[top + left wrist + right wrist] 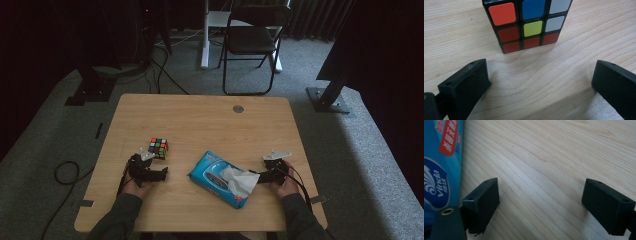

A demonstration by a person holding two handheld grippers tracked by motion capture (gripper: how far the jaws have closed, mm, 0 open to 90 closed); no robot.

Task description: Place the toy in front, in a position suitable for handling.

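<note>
Multicoloured plastic puzzle cube (527, 23): top cut off ahead of spread, empty left gripper (539, 82). Blue plastic wet-wipe pack (439, 165): cropped at frame edge beside spread, empty right gripper (541, 202).

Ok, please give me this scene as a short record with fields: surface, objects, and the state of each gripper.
surface: wooden table
objects: colour cube; blue wipes pack with a white wipe sticking out
left gripper: jaws open, nothing between them, the cube just ahead in the left gripper view
right gripper: jaws open, nothing between them, beside the wipes pack
hands: one on each gripper, resting low at the table's near side
</note>
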